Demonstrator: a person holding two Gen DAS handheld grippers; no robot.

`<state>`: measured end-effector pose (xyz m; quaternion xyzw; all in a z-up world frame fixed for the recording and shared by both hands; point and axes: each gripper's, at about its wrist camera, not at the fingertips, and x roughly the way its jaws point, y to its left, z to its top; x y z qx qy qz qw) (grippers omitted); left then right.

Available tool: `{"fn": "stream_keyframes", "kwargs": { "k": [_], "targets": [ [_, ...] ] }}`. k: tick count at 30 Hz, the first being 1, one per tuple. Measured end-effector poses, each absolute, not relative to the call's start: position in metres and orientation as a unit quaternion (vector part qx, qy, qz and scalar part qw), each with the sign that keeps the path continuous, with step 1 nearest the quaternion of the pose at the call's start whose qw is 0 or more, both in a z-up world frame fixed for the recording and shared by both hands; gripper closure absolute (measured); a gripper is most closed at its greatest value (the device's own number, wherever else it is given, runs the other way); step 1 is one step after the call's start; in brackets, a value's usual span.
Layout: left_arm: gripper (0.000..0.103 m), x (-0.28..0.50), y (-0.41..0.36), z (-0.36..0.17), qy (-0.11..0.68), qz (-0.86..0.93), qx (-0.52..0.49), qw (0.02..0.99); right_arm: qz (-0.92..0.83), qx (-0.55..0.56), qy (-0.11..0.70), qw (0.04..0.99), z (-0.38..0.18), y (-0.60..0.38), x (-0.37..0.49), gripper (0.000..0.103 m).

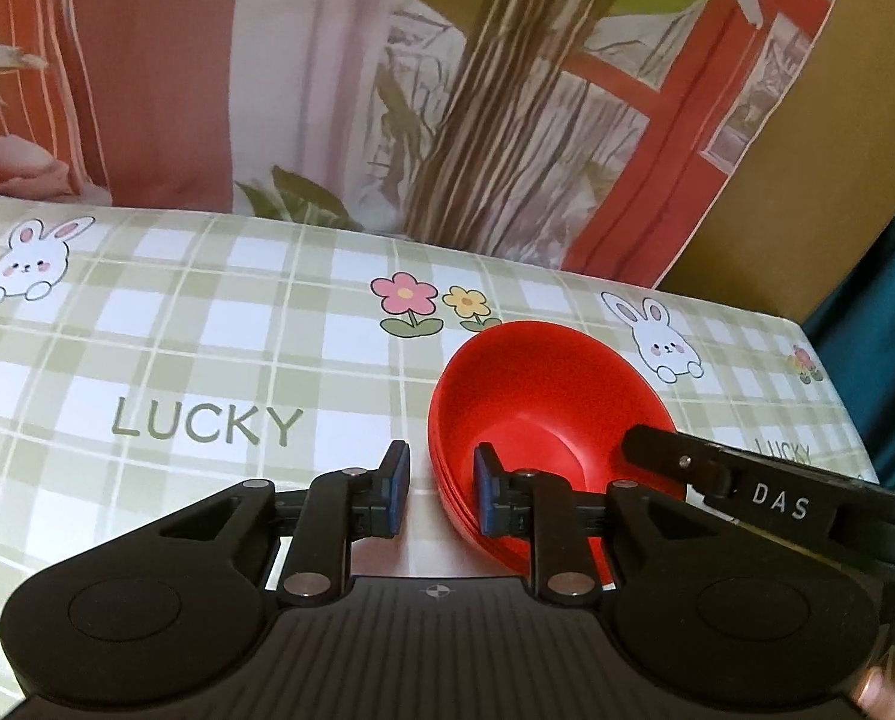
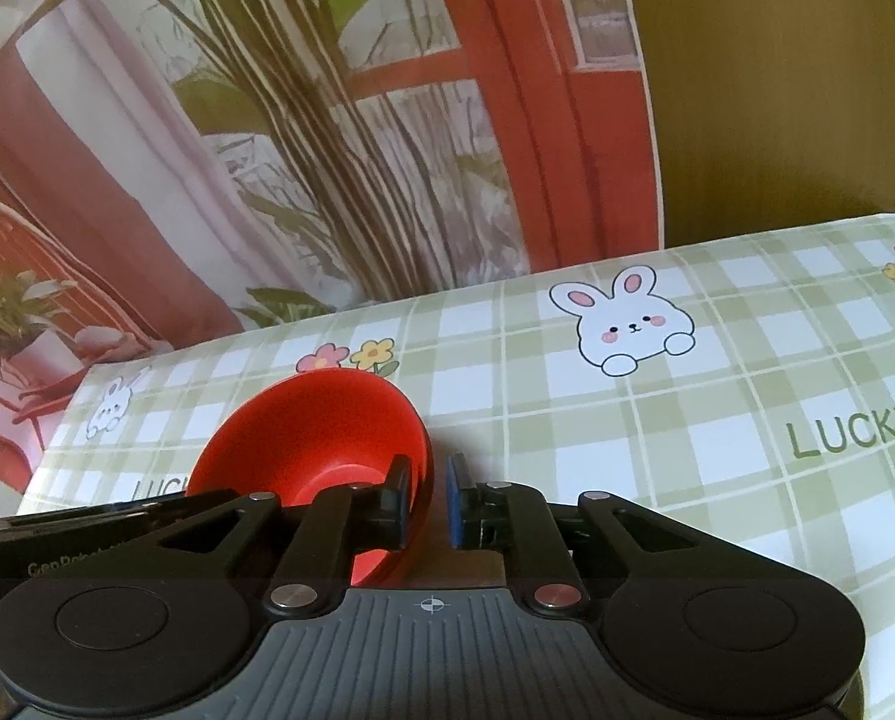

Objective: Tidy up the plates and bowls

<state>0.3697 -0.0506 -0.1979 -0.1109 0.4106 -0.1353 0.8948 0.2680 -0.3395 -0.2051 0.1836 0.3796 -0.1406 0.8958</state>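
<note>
Red bowls stacked on bench; rim straddled by L tongs at 9 o'clock, R tongs at 3 o'clock, both released, pads apart

Bowl — solid red. Tablecloth — pale green and white check, printed with white rabbits, pink and yellow flowers, green "LUCKY" lettering. Grippers black, blue pads.

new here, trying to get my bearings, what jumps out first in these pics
The bright red bowls, nested on the green checked tablecloth with its rabbits and LUCKY print. The left hand-held gripper and right hand-held gripper each straddle the rim from opposite sides, pads not pressing.
</note>
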Motion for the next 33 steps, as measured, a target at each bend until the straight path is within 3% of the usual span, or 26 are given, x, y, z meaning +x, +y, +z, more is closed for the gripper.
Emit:
{"fn": "stream_keyframes", "kwargs": {
  "k": [5,9,33],
  "targets": [
    [0.08,0.371,-0.049,-0.203,0.415,-0.135,-0.135,0.89,-0.138,0.184,0.388,0.893,-0.209,-0.339,0.272,0.09],
    [0.09,0.368,-0.047,-0.204,0.411,-0.132,-0.15,0.889,-0.138,0.186,0.389,0.892,-0.208,-0.338,0.274,0.094],
    [0.09,0.285,-0.018,-0.16,0.392,-0.075,-0.109,0.91,-0.101,0.206,0.361,0.904,-0.174,-0.279,0.233,0.095]
  ]
}}
